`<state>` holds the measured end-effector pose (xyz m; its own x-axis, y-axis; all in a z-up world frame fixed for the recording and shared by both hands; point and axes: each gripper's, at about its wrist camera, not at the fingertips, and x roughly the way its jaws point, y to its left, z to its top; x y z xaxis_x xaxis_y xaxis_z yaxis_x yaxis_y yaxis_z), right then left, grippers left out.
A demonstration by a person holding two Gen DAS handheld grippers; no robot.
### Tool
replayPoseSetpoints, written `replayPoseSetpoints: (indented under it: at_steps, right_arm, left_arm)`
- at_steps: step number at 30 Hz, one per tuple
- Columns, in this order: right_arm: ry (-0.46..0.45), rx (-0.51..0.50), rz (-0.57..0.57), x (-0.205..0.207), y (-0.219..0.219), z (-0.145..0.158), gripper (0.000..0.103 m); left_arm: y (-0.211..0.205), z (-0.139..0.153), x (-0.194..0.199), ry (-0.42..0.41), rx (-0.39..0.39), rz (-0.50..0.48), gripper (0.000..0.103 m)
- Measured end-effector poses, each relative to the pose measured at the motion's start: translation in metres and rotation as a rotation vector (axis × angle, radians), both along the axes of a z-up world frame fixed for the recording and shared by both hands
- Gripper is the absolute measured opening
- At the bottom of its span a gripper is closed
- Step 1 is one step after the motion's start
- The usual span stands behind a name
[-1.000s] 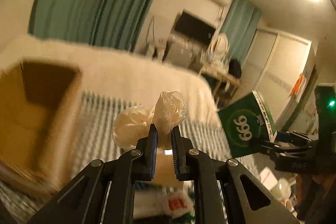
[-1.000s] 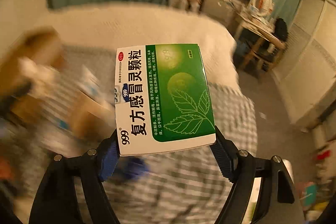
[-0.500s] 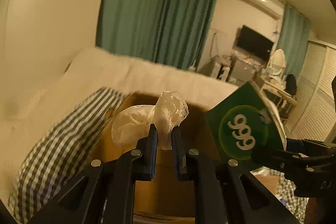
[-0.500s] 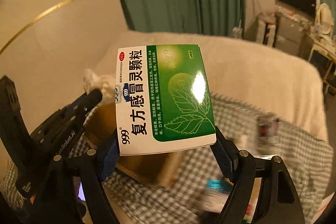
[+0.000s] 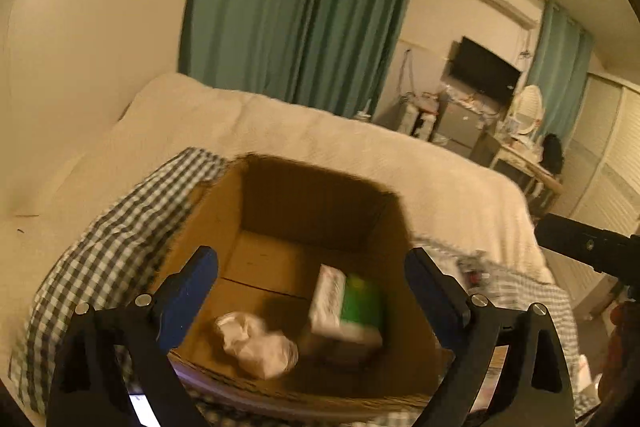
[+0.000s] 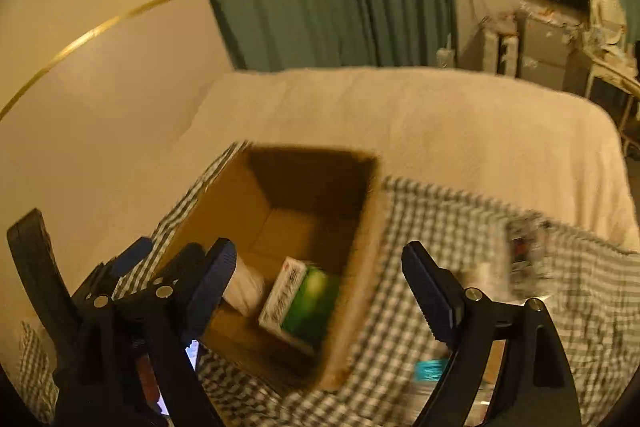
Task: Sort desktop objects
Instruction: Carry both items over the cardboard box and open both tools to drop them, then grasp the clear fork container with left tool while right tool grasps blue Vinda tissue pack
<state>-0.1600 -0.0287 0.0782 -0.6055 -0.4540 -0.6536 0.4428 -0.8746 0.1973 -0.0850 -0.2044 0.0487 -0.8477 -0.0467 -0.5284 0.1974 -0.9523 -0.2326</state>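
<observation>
Left wrist: medicine box (image 5: 346,307) below left claw (image 5: 312,291).

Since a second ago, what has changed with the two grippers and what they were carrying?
Both let go. The left gripper opened and its crumpled white wad now lies on the floor of the cardboard box. The right gripper opened too, and the green medicine box lies inside beside the wad. Both grippers hang open above the box, which sits on the checked cloth as before.

Wad (image 5: 256,345) and packet (image 5: 346,309) in carton (image 5: 208,211)
</observation>
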Motion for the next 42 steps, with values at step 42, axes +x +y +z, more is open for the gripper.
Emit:
replayPoseSetpoints:
  at_steps: [42]
  right_arm:
    - [-0.312,0.404,-0.152,0.017,0.26,-0.199,0.057]
  left_arm:
    - [0.245,-0.17,-0.021,-0.313,0.043,-0.379,0.098]
